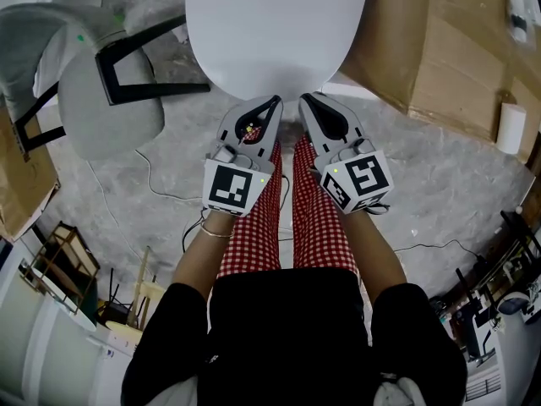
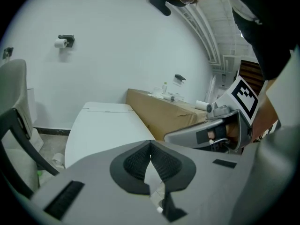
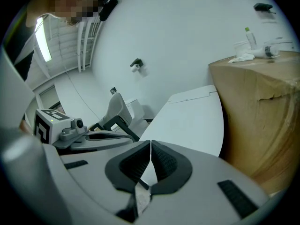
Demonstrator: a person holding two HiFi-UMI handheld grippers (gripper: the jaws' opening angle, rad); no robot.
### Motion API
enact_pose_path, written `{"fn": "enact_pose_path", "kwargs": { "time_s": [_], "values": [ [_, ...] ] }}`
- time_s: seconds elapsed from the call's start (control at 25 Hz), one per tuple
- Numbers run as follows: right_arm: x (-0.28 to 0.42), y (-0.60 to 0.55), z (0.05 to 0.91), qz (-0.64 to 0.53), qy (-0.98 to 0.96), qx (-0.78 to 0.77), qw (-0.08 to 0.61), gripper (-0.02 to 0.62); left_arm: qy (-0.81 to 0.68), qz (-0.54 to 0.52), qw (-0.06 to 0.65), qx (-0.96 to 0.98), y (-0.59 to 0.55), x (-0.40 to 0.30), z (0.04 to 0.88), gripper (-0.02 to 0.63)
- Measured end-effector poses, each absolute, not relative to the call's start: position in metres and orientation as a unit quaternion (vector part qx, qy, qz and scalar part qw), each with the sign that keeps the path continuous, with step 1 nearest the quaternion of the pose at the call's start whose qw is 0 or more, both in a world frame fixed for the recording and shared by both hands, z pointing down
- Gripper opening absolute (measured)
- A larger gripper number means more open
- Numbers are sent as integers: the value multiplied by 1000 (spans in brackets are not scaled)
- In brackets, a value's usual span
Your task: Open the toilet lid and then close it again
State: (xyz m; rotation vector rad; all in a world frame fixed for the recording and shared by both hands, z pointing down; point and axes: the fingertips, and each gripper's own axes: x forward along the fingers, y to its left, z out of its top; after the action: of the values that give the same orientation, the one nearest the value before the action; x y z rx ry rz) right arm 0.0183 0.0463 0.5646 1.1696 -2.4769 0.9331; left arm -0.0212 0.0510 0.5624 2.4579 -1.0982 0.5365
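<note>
toilet lid (image 1: 277,32) down flat, just ahead of person. left claw (image 1: 272,102), right claw (image 1: 306,100) each pressed together, empty, side by side near lid's front edge, likely poised to hook under and lift.

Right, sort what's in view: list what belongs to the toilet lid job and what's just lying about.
Job in hand:
toilet lid, down
left gripper, shut, empty
right gripper, shut, empty

Lying about:
cardboard box
grey chair
paper roll
</note>
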Motion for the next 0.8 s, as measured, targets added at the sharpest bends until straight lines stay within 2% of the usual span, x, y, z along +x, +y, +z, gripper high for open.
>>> {"fn": "enact_pose_path", "kwargs": {
  "time_s": [0.8],
  "values": [
    [17,51,587,320,-850,392,145,21,-382,200,219,875,55,-13,581,5]
  ]
}}
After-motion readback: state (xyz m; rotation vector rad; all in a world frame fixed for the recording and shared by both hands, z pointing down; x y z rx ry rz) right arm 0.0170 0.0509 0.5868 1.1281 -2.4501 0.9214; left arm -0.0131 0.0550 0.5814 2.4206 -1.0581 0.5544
